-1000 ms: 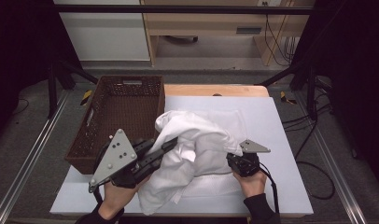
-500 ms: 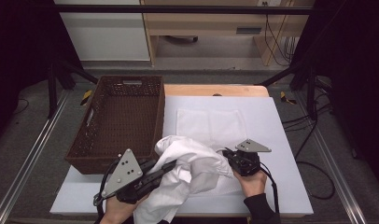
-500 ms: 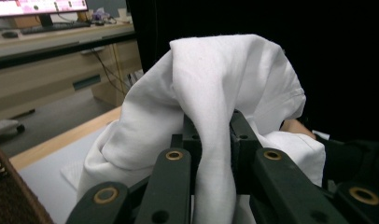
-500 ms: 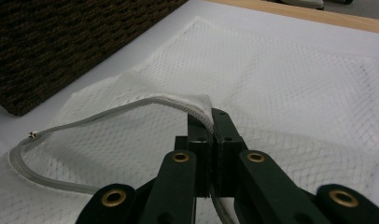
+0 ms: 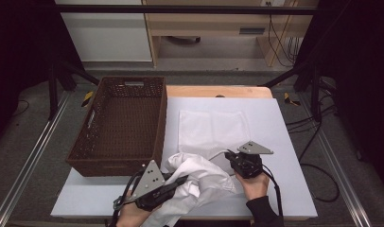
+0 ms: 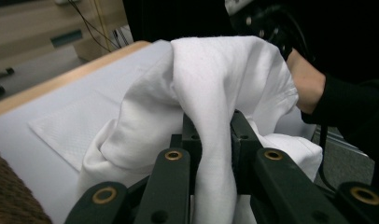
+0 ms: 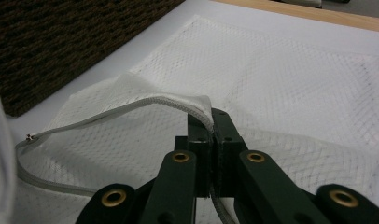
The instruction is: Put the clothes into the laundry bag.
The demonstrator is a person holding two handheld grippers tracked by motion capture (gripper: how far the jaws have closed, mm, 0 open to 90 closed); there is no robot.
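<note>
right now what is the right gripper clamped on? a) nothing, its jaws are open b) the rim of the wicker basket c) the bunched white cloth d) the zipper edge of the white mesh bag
d: in the right gripper view the right gripper has its jaws shut on the zipper edge of the mesh bag, lifting it off the table.

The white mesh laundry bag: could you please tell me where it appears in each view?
High view: mesh laundry bag flat mid-table, right of the basket.
Left gripper view: lower left, behind the white cloth.
Right gripper view: centre, right gripper pinching its zipper edge.
Shared landmark: basket.
</note>
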